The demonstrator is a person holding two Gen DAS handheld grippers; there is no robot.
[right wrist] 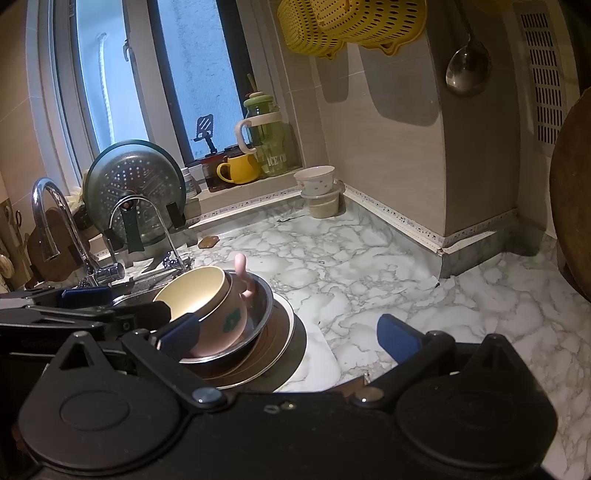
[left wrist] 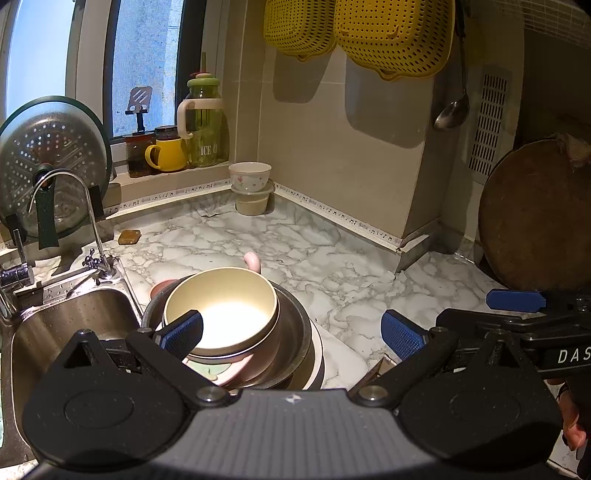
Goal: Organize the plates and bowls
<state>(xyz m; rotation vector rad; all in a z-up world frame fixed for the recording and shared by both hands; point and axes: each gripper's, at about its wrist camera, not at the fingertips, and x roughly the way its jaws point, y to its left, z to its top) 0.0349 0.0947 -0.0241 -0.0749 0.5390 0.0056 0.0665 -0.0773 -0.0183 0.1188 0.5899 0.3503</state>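
A pink cup with a cream inside (left wrist: 221, 310) (right wrist: 207, 306) sits tilted in a steel bowl (left wrist: 295, 332) (right wrist: 258, 314), which rests on stacked plates (left wrist: 317, 358) (right wrist: 284, 339) on the marble counter beside the sink. My left gripper (left wrist: 291, 332) is open just above and in front of the stack; its left finger is over the cup. My right gripper (right wrist: 288, 332) is open and empty, to the right of the stack; its fingers (left wrist: 517, 300) show in the left wrist view. A white floral bowl (left wrist: 250, 176) (right wrist: 314, 179) sits on a plastic tub at the back corner.
A steel sink (left wrist: 74, 325) with a faucet (left wrist: 88, 214) lies left. A pan lid (left wrist: 48, 162) leans behind it. A yellow mug (left wrist: 168, 153) and a green jug (left wrist: 205, 125) stand on the sill. A round wooden board (left wrist: 535, 218) leans at the right. Yellow colanders (left wrist: 369, 33) hang above.
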